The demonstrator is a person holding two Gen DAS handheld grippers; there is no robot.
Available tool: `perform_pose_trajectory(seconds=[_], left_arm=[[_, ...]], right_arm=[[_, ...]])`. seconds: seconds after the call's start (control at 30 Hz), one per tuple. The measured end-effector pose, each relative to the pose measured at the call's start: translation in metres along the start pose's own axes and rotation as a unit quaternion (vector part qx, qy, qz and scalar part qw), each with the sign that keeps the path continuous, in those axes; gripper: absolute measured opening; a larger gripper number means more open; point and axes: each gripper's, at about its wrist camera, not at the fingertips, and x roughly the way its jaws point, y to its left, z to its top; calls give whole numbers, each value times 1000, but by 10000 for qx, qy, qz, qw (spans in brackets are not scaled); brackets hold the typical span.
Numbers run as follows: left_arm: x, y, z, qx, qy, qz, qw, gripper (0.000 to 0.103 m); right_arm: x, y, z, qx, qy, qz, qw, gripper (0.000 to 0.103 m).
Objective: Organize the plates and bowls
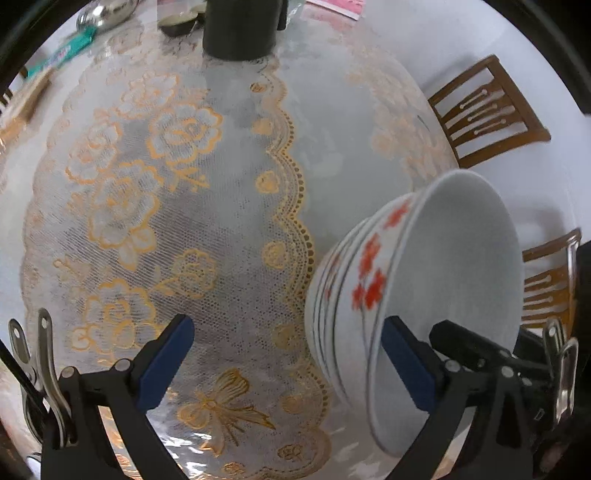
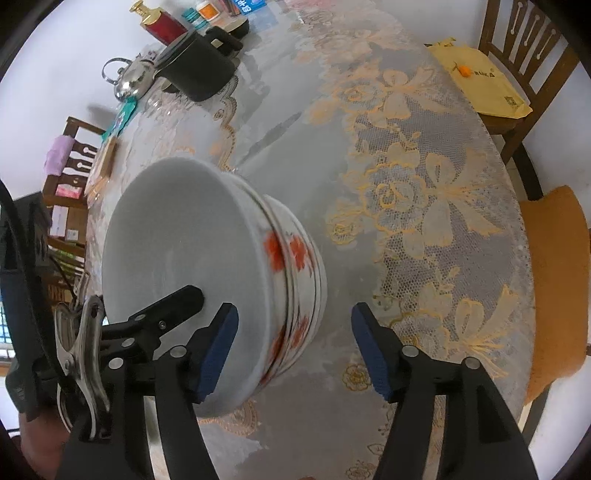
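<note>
**Counts of items on and around the table**

One stack of bowls (image 2: 207, 258), at least four nested, exact number unclear. One black pot (image 2: 195, 70), one steel kettle (image 2: 129, 79), one red bottle (image 2: 162, 24). Two wooden chairs (image 1: 487, 110) in the left view. One yellow bag (image 2: 480, 85).

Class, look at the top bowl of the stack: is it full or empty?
Empty. The top bowl shows a bare white inside in both wrist views, with nothing lying in it.
</note>
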Motion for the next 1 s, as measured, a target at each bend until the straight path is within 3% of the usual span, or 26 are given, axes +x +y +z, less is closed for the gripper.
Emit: perform_pose_trajectory(seconds=[0.17, 0.33, 0.57, 0.8, 0.9, 0.97, 1.0], left_arm=[[12, 12, 2, -443, 148, -485, 9977, 103], [23, 23, -6, -993, 304, -1097, 9885, 103], [24, 24, -9, -1250, 407, -1261, 9833, 103], [20, 21, -4, -1213, 182, -1237, 9847, 102], [17, 19, -6, -1216, 52, -1478, 9815, 91], [10, 13, -8, -1075, -137, -1747, 9786, 65], [4, 6, -9, -959, -326, -1557, 9826, 63]], right_arm=[[11, -14, 6, 309, 166, 333, 9988, 68], [30, -24, 4, 692, 482, 944, 9920, 70], [34, -19, 7, 702, 407, 1112, 9905, 65], [37, -19, 11, 810, 447, 1177, 9887, 65], [36, -19, 11, 768, 381, 1154, 9896, 64], [33, -19, 8, 656, 301, 1114, 9912, 63], [31, -17, 7, 563, 236, 1067, 9924, 62]])
